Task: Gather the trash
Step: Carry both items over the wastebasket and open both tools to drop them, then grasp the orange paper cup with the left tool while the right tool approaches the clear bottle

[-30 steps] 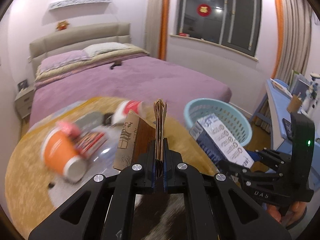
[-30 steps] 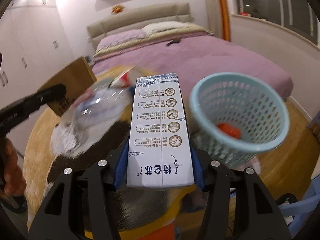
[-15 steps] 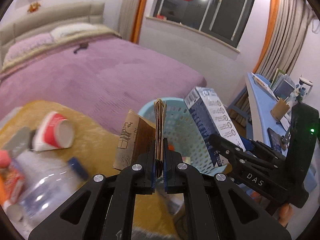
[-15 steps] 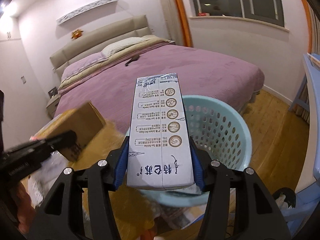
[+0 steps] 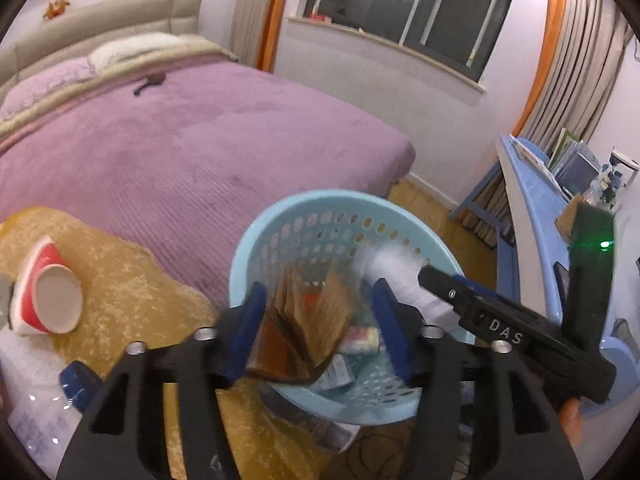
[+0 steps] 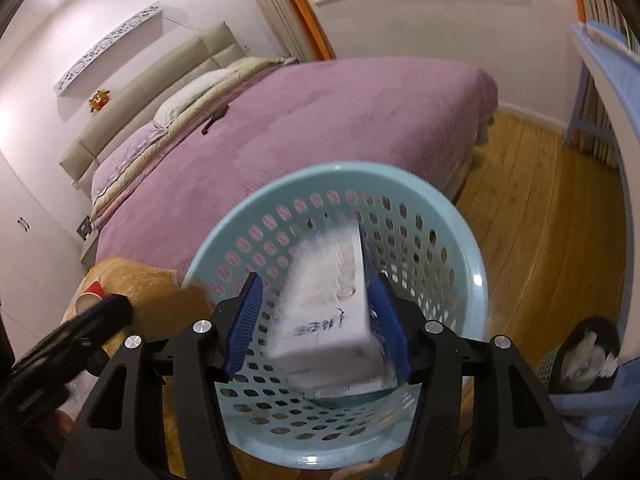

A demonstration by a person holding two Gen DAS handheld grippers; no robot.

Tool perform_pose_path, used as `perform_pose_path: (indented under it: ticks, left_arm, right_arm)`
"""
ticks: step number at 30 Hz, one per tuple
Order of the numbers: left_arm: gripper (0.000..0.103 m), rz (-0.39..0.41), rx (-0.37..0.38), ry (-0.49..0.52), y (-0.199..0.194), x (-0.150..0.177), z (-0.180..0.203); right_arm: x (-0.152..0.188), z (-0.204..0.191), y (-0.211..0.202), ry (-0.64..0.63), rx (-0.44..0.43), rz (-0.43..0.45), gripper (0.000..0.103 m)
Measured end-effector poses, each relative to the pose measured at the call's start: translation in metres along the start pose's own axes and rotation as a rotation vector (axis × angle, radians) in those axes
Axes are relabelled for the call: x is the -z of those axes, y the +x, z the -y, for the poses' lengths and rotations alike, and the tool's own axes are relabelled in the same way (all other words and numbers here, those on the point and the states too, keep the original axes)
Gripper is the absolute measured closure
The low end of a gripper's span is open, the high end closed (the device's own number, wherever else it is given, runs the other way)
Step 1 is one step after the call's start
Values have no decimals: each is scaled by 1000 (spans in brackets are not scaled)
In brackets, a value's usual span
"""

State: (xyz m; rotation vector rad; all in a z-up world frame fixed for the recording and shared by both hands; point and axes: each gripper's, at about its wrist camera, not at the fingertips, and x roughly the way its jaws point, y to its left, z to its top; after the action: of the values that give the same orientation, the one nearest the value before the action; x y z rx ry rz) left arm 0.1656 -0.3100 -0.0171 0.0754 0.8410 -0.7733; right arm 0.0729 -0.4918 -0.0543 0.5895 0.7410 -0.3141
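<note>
Left wrist view
Pose: left hand-held gripper [image 5: 320, 330] points forward and down over the mouth of the light blue basket [image 5: 256, 248], its blue fingers [image 5: 248, 330] spread wide apart.
Cardboard: brown folded cardboard piece [image 5: 304, 320] sits blurred between the spread fingers, touching neither pad clearly, over the basket's inside.
Basket contents: small wrappers and packets [image 5: 352, 344] lie on the basket floor.
Other gripper: right hand-held gripper [image 5: 504, 332] reaches in from the right, its black finger marked DAS over the basket rim, a blurred white carton [image 5: 396, 272] just beyond its tip.
Surroundings: red paper cup [image 5: 44, 292] lies on its side on the yellow rug [image 5: 132, 284] to the left; a plastic bottle with blue cap [image 5: 56, 396] lies at lower left; purple bed [image 5: 180, 148] behind; blue desk [image 5: 532, 208] at right.

Right wrist view
Pose: right hand-held gripper [image 6: 316, 332] aims down into the basket [image 6: 468, 264], fingers [image 6: 244, 324] open wide.
Carton: white carton [image 6: 332, 300] is blurred between the fingers, close to the right pad, inside the basket's rim; contact with the pad cannot be told.
Other gripper: left hand-held gripper [image 6: 80, 340] shows as a dark finger at lower left, beside the basket rim.
Surroundings: red paper cup [image 6: 90, 294] on the rug at left; wooden floor [image 6: 536, 216] at right.
</note>
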Motion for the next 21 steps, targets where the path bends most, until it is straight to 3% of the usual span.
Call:
perform_pose_path:
  ticks: [3, 9, 15, 21]
  left_arm:
    - [43, 15, 7, 18, -15, 2, 0]
    - [38, 119, 15, -4, -63, 2, 1]
    - [38, 231, -27, -11, -123, 8, -3]
    - [26, 321, -124, -72, -184, 24, -30]
  right_arm:
    - [4, -2, -5, -13, -4, 2, 48]
    - [13, -27, -28, -41, -58, 33, 48]
    - [22, -80, -62, -182, -94, 98, 48]
    - [41, -142, -87, -322, -189, 134, 48]
